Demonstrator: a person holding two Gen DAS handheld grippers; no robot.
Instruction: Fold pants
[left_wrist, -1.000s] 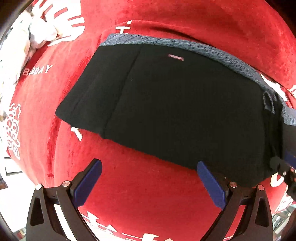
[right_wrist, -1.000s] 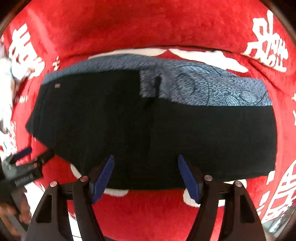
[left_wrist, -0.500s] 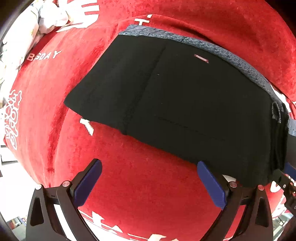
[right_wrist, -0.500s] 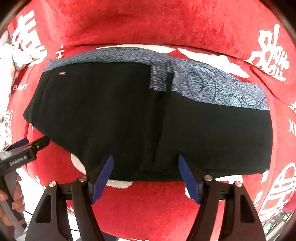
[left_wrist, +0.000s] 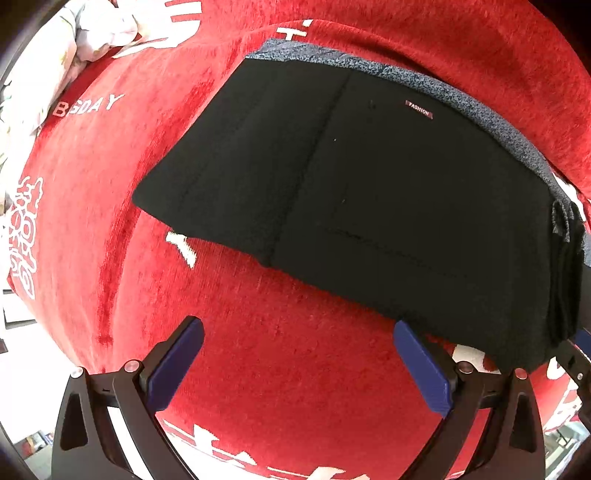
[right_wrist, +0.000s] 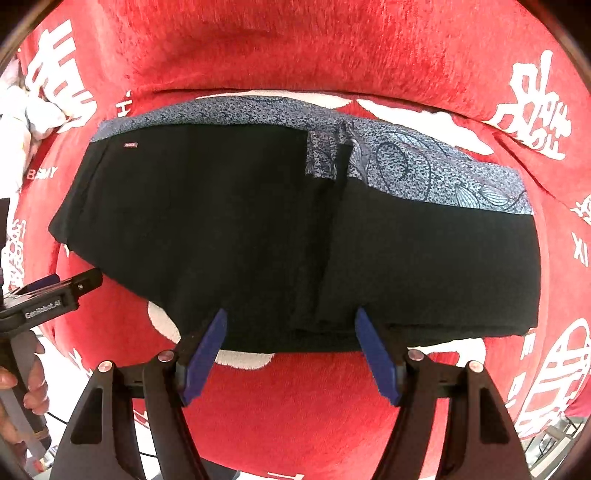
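The black pants (left_wrist: 369, 192) lie folded flat on the red cloth, with a blue patterned band (right_wrist: 424, 170) along the far edge and a small red label (left_wrist: 418, 109). In the right wrist view the pants (right_wrist: 280, 236) span the middle, with a fold ridge running front to back. My left gripper (left_wrist: 299, 360) is open and empty, over bare red cloth just short of the pants' near edge. My right gripper (right_wrist: 291, 350) is open, its blue fingertips at the near edge beside the fold ridge, holding nothing. The left gripper (right_wrist: 55, 291) also shows at the left of the right wrist view.
A red velvet cloth (left_wrist: 258, 369) with white characters covers the table. A crumpled white floral fabric (left_wrist: 92, 33) lies at the far left. The table's near edge drops off just behind both grippers.
The left gripper has drawn back and to the left, so the pants sit further right and farther off in its view. The right gripper has pulled back slightly. Both stay open.
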